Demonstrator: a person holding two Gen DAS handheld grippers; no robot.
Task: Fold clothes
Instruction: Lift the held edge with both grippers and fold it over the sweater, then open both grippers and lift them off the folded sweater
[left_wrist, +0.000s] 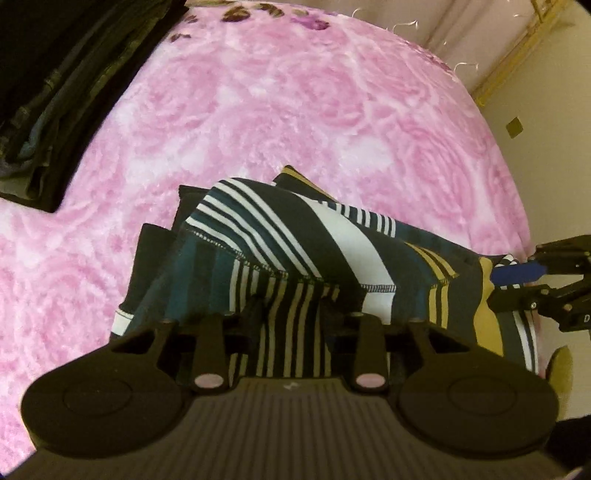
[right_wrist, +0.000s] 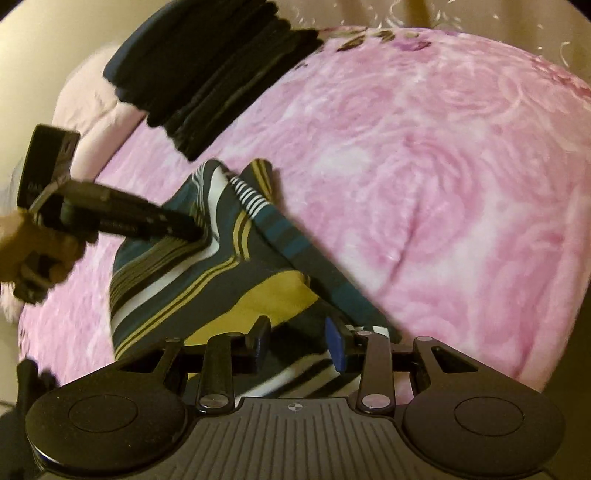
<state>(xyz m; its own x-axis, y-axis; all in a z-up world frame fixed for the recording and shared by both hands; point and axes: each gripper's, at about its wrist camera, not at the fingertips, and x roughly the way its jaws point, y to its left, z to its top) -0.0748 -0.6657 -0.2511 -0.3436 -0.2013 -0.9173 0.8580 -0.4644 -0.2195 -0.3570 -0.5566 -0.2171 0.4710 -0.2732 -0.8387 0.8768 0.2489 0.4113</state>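
Right wrist view, striped garment (right_wrist: 221, 266) bunched between parted right tool (right_wrist: 301, 341), left tool (right_wrist: 195, 230) gripping its far fold

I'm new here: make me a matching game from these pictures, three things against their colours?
Things:
1. blanket
2. stack of folded clothes
3. garment being folded

Colours:
A. mostly black, dark
B. striped teal, white, mustard and navy
C. pink with a rose pattern

Pairs: 1-C, 2-A, 3-B
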